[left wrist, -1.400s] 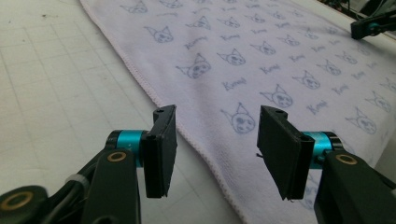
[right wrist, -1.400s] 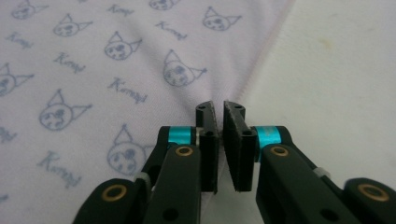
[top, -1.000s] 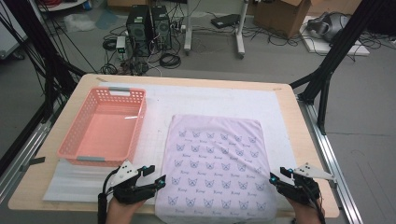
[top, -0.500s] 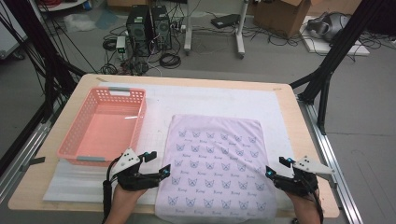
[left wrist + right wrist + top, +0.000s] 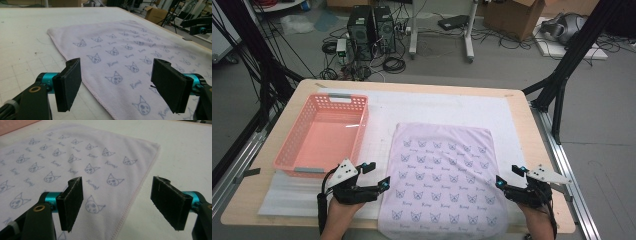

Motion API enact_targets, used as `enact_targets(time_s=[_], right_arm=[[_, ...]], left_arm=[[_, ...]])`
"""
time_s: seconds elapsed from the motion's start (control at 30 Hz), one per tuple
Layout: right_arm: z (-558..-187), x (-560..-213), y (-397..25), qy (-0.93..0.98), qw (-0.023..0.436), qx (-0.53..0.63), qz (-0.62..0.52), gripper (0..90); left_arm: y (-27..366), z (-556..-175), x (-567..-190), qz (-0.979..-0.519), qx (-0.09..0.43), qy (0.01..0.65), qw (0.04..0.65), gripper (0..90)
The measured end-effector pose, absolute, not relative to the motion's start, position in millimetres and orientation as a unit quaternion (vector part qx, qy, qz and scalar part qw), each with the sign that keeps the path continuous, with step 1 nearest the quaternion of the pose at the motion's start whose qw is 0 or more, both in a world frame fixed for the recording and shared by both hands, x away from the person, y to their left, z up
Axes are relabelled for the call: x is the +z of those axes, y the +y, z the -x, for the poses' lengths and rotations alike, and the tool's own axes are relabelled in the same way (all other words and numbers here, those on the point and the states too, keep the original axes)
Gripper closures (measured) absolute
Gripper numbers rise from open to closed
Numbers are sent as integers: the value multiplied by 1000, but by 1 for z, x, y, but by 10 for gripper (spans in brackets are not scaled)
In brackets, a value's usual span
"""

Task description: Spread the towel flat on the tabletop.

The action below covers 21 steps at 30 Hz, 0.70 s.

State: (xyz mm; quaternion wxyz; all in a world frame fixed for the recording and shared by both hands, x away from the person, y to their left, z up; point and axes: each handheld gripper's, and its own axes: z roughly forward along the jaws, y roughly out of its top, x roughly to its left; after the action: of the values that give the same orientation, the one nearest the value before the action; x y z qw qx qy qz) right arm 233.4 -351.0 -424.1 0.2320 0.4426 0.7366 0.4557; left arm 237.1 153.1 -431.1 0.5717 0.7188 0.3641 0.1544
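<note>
The towel (image 5: 443, 182) is lying flat on the desk (image 5: 532, 125), its near end between the 2 grippers. The left gripper (image 5: 379, 176) and right gripper (image 5: 507, 176) are hovering at its side hems, fingers spread wide, holding nothing. Closing too high would probably miss the thin hem; dragging unevenly would wrinkle it.

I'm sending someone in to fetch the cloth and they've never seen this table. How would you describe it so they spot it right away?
On the white mat covering the wooden table, look right of the pink basket. The cloth lies spread flat there, reaching the table's near edge, between the left tool and right tool. It is the only fabric there: pale lilac, printed with rows of small cat faces.
</note>
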Motion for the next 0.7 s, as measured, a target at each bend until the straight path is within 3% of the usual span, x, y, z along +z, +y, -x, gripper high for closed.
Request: enact_targets(time_s=[0.7], right_arm=[[-232, -426, -350, 744, 231, 446, -441, 251]], left_arm=[[146, -242, -433, -725, 146, 354, 573, 252]])
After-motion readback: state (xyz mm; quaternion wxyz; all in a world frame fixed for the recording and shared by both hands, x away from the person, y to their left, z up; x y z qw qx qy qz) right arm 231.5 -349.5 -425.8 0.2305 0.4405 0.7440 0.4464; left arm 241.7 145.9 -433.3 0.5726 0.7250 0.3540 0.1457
